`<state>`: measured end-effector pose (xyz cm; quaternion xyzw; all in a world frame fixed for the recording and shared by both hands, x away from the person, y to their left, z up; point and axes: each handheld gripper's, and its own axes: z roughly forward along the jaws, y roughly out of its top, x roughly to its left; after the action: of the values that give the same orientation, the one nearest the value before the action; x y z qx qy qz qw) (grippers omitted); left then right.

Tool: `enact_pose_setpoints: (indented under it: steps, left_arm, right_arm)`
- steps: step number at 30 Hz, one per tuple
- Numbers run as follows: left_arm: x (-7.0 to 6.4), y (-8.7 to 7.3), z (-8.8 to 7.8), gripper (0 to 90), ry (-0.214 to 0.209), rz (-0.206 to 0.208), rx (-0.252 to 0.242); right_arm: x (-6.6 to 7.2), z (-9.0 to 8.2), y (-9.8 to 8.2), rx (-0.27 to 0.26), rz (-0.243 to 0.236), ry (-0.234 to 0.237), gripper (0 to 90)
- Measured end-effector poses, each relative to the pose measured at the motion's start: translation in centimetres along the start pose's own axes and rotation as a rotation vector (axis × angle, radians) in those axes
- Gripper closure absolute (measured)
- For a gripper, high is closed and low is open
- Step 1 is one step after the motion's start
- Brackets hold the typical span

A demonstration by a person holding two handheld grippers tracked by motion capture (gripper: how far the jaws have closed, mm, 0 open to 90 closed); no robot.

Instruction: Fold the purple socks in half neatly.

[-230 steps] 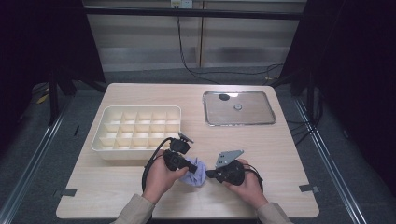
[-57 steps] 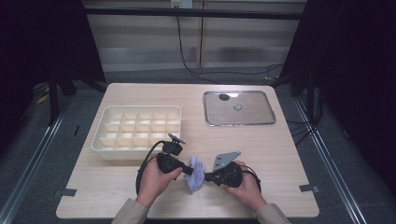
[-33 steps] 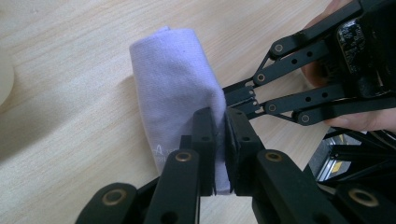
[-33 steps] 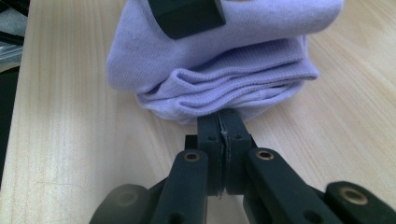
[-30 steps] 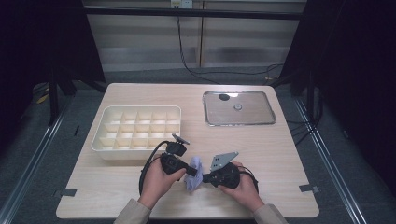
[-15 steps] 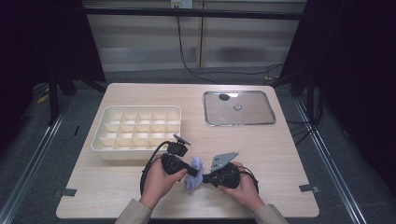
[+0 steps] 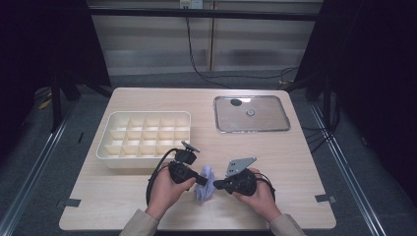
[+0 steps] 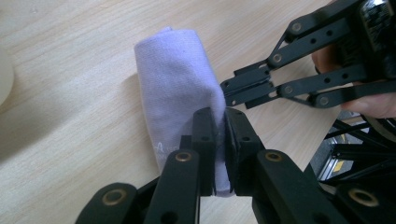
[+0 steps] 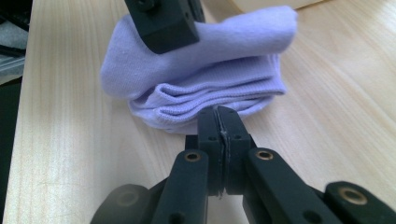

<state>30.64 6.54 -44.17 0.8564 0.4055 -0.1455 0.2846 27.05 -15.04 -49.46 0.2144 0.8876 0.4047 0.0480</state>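
Observation:
A folded lavender sock [image 7: 205, 181] lies near the front middle of the wooden table, between both hands. My left gripper [image 7: 200, 179] comes in from the left and is shut on the sock's upper fold; in the left gripper view the fabric [image 8: 173, 79] is pinched between its jaws [image 8: 220, 116]. My right gripper [image 7: 217, 185] meets the sock from the right. In the right gripper view its jaws [image 9: 218, 112] are pressed together at the sock's lower layered edge [image 9: 201, 70], with a thin pale sliver between the pads. The left gripper's jaw [image 9: 163, 18] sits on top of the sock.
A cream tray [image 7: 105, 150] divided into several cells stands just behind the left hand. A shiny metal tray [image 7: 265, 118] lies at the back right with a small dark piece [image 7: 236, 102] on it. Cables loop from both grippers.
About two seconds ago the sock stood a little taller between the grippers. Over the last second both hands and the sock have barely shifted.

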Motion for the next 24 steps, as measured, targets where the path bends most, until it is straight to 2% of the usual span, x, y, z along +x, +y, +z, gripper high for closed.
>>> enact_pose_setpoints:
  steps: [1, 5, 7, 12, 14, 17, 24]
  left_arm:
    - [-0.1, 0.0, 0.0, 83.4, -0.001, -0.010, -0.010]
    - [-0.1, 0.1, 0.1, 83.4, 0.003, 0.002, 0.000]
    - [-0.3, 0.1, 0.2, 83.2, 0.003, -0.007, -0.012]
    - [-0.4, 0.1, 0.3, 82.8, 0.003, 0.013, -0.002]
    - [-0.5, 0.1, 0.6, 82.6, 0.006, 0.002, -0.009]
    - [-0.4, 0.1, 1.0, 82.1, 0.016, 0.011, 0.008]
    - [-0.4, 0.0, 1.4, 80.8, 0.026, 0.015, 0.003]
  right_arm:
    - [0.1, 0.1, 0.0, -0.002, 0.003, 0.001, 89.2]
    - [0.3, 0.4, 0.1, 0.010, -0.003, 0.010, 89.2]
    - [0.6, 0.7, 0.2, 0.016, -0.006, 0.014, 89.2]
    - [0.9, 1.0, 0.2, 0.026, -0.021, 0.019, 89.2]
    - [0.9, 1.1, 0.3, 0.025, -0.021, 0.025, 89.2]
    - [0.9, 1.1, 0.2, 0.034, -0.036, 0.024, 89.2]
    - [0.6, 0.4, 0.0, 0.023, -0.014, 0.005, 89.2]
